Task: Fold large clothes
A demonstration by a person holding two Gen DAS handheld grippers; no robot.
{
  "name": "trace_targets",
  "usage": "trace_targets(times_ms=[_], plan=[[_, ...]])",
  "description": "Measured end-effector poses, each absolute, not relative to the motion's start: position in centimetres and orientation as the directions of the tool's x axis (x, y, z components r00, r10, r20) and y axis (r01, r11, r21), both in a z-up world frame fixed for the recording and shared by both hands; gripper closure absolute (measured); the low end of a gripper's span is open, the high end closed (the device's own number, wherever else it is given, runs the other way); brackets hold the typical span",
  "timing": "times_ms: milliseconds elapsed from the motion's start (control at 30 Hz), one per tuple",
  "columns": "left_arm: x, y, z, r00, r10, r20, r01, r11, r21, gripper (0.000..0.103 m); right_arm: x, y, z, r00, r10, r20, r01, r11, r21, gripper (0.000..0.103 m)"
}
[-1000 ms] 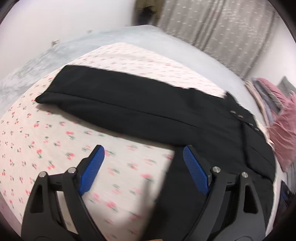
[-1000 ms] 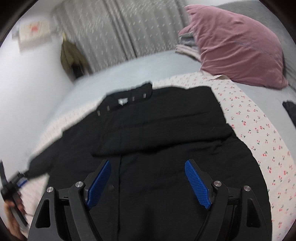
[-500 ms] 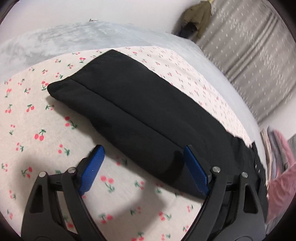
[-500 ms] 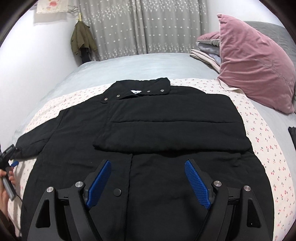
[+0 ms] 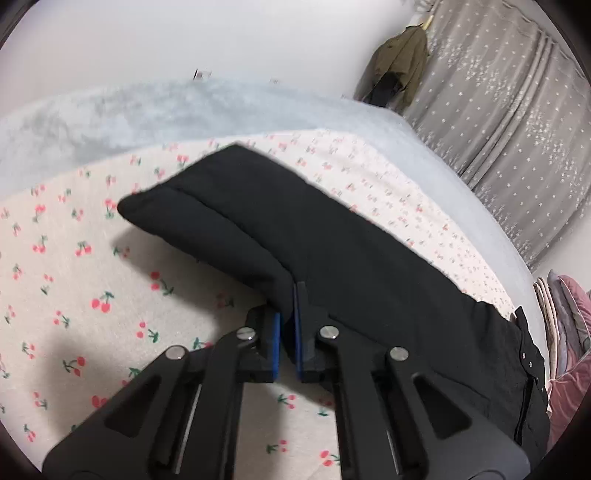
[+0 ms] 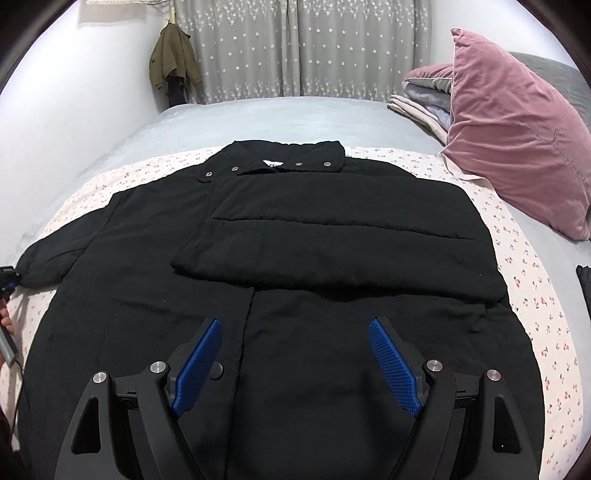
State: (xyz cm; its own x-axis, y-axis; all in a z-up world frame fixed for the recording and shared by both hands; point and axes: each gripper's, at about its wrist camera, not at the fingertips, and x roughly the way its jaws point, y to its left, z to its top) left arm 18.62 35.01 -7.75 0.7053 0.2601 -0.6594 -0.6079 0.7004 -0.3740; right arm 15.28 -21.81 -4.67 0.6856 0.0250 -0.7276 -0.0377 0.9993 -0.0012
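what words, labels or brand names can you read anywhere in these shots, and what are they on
None can be read.
Pink pillow: cursive stitching near its right edge, too faint to read.
Black coat: white neck label, too small to read.
Wall hanging: cut off, nothing legible.

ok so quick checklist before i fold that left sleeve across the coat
1. Left gripper shut on the sleeve edge: ok.
2. Right sleeve already folded across the black coat chest: ok.
3. Right gripper open, holding nothing: ok.
4. Landing area on the chest free of clutter: ok.
5. Grip catches all sleeve layers: cannot tell.
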Motion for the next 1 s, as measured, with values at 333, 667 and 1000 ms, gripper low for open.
trace_targets(times_ms=[333,667,1000], plan=[[17.3,28.8,0.7,0.843,0.246,-0.479,-0.426,0.848,-0.316,0.098,15.4,-22.1,-4.2,0.694,0.038,-0.719,-0.043,0.999,0.012,0.020],[17.8,16.2,2.9,0.902,-0.040,-0.429,-0.064,0.972,-0.226,0.098,15.8,-22.7,-4.3,0.689,0.054,-0.722,-0.041,0.999,0.035,0.020],[20.0,4.9,-5.7,0.585,-0.381,-0.716,0.329,0.918,-0.219,0.071,16.4,-22.7,-5.0,0.669,0.081,-0.739,-0.048,0.997,0.067,0.020]])
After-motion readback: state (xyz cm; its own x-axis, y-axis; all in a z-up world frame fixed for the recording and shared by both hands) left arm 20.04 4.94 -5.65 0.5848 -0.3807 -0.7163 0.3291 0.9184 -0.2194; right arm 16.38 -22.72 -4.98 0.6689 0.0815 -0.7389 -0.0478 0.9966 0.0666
